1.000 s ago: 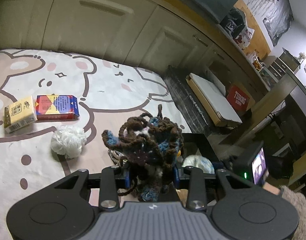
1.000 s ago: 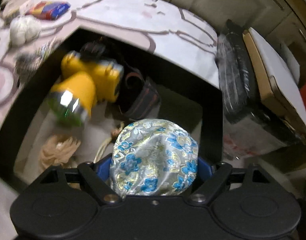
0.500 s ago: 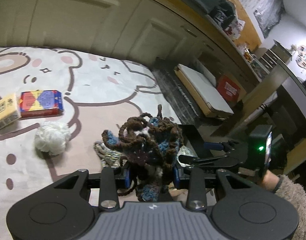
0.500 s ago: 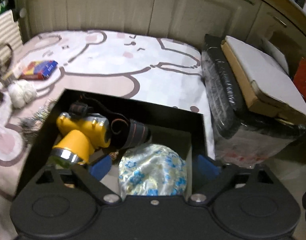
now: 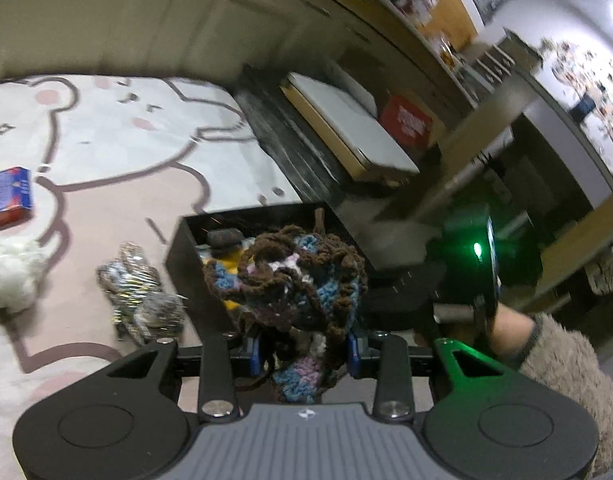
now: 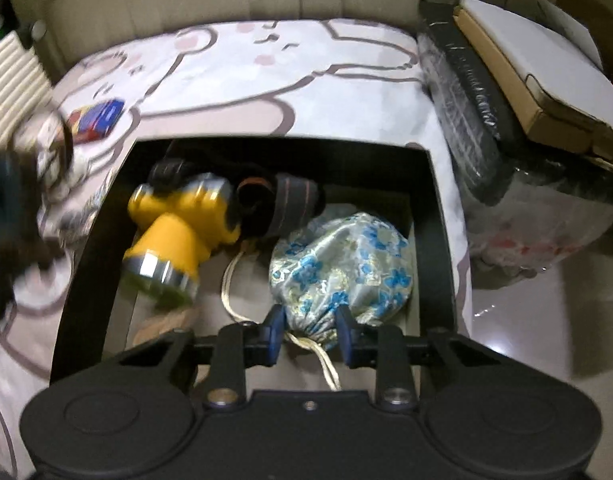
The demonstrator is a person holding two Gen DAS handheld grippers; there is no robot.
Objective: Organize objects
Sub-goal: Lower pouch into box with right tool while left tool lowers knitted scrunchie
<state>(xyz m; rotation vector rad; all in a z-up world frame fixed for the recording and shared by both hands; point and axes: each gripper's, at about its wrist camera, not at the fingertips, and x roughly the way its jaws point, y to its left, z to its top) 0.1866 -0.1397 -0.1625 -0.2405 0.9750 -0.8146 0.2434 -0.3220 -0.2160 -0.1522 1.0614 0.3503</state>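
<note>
My left gripper is shut on a brown, blue and pink crocheted yarn piece and holds it over the near rim of a black box. In the right wrist view the black box holds a yellow headlamp, a dark strap and a silver pouch with blue flowers. My right gripper has its jaws narrowly apart around the pouch's tied neck; whether they grip it is unclear. The pouch rests on the box floor.
The box sits on a bear-print mat. On the mat lie a red and blue packet, a white fluffy ball and a silvery scrunched item. A wrapped black bundle with a flat carton stands right of the mat.
My left gripper moved right with the yarn piece, now over the box. My right gripper opened, dropped the pouch into the box, pulled back, and its jaws now sit closer around the pouch's neck.
</note>
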